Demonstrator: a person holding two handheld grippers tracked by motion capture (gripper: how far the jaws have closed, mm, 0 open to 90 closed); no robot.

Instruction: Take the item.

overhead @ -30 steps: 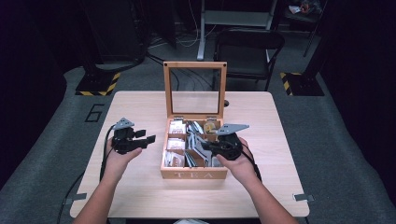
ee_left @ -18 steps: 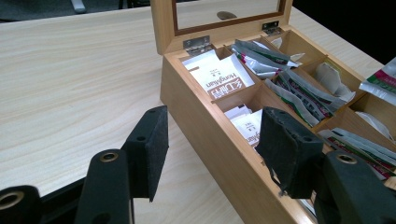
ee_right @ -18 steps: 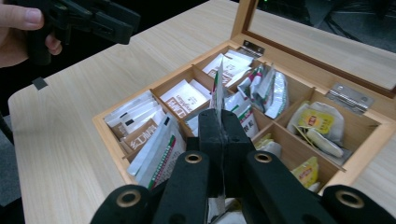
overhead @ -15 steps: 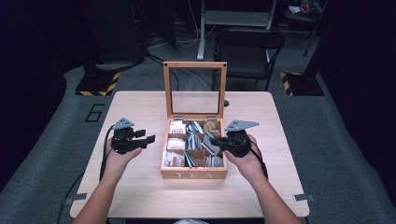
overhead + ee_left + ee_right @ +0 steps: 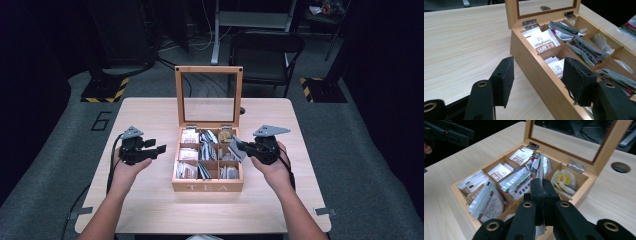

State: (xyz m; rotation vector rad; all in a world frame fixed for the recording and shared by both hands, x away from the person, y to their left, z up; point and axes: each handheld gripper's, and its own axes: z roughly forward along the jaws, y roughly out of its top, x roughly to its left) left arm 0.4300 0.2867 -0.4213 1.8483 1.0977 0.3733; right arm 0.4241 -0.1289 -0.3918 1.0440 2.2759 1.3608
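Note:
A wooden tea box (image 5: 207,187) stands mid-table with its glass lid (image 5: 208,95) upright and several compartments of packets. My right gripper (image 5: 240,148) is at the box's right side, over its edge, shut on a silvery tea packet (image 5: 234,150). In the right gripper view the jaws (image 5: 541,187) pinch that packet (image 5: 540,168) edge-on above the box (image 5: 584,192). Left of the box, my left gripper (image 5: 156,148) is held open and empty. In the left gripper view its jaws (image 5: 541,77) frame the box's near wall (image 5: 524,50) without touching it.
The light wooden table (image 5: 150,115) has a round cable hole (image 5: 620,167) behind the lid. A dark chair (image 5: 265,55) stands beyond the far edge. Bare tabletop lies on both sides of the box and in front of it.
My right gripper has drawn to the right, from over the box's compartments to its right edge, with the packet still in its jaws. The left gripper has stayed put.

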